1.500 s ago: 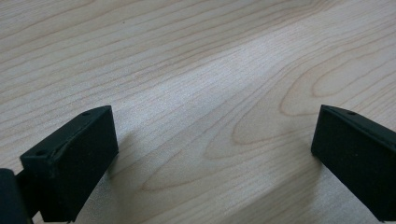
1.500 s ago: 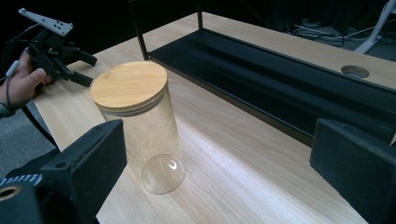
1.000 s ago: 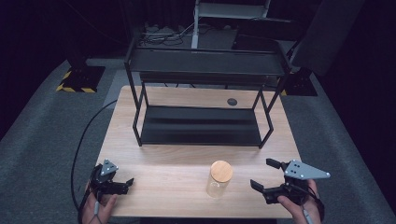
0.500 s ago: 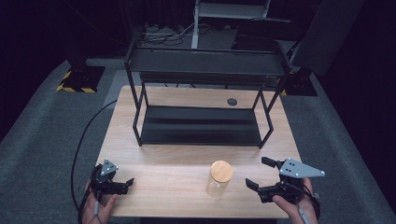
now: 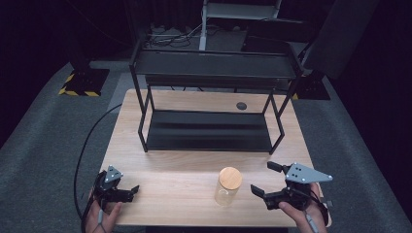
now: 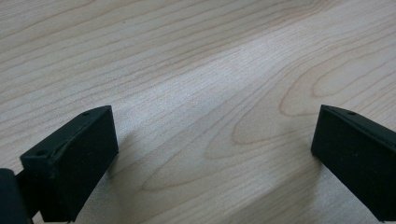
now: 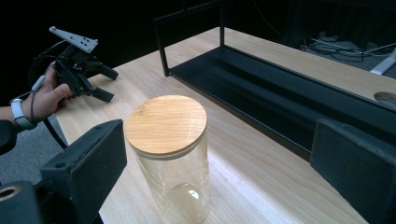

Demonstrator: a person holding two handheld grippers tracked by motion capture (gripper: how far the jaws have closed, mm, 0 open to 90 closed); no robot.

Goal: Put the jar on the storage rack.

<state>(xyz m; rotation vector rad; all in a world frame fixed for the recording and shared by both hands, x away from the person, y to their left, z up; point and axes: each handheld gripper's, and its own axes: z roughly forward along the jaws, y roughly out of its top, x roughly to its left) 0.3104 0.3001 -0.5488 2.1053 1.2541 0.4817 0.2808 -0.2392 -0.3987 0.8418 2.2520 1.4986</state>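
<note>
A: Where's the jar?

B: I see the glass jar (image 5: pixel 228 186) upright near the table's (image 5: pixel 184 170) front edge, at about five o'clock from the centre, bamboo lid (image 7: pixel 166 124) seated on top. It looks empty, though the glass is hard to read.

A: And the claws?

B: My right gripper (image 5: pixel 269 178) sits at three o'clock from the jar, just beside it, jaws spread wide and holding nothing. In the right gripper view the jar stands between them, nearer the left-hand jaw, touching neither. The left gripper (image 5: pixel 127 190) is well apart at nine o'clock, jaws also released, low over bare wood.

A: What worries you?

B: The jar is tall and narrow. I judge that if one jaw meets it first, being off-centre, it could tip or skid. Gripping on the lid may lift that alone.

A: Anything unclear?

B: Whether the lid is tight, I can't tell. The black rack (image 5: pixel 209 131) at twelve o'clock has its top shelf hiding part of the table behind it
</note>
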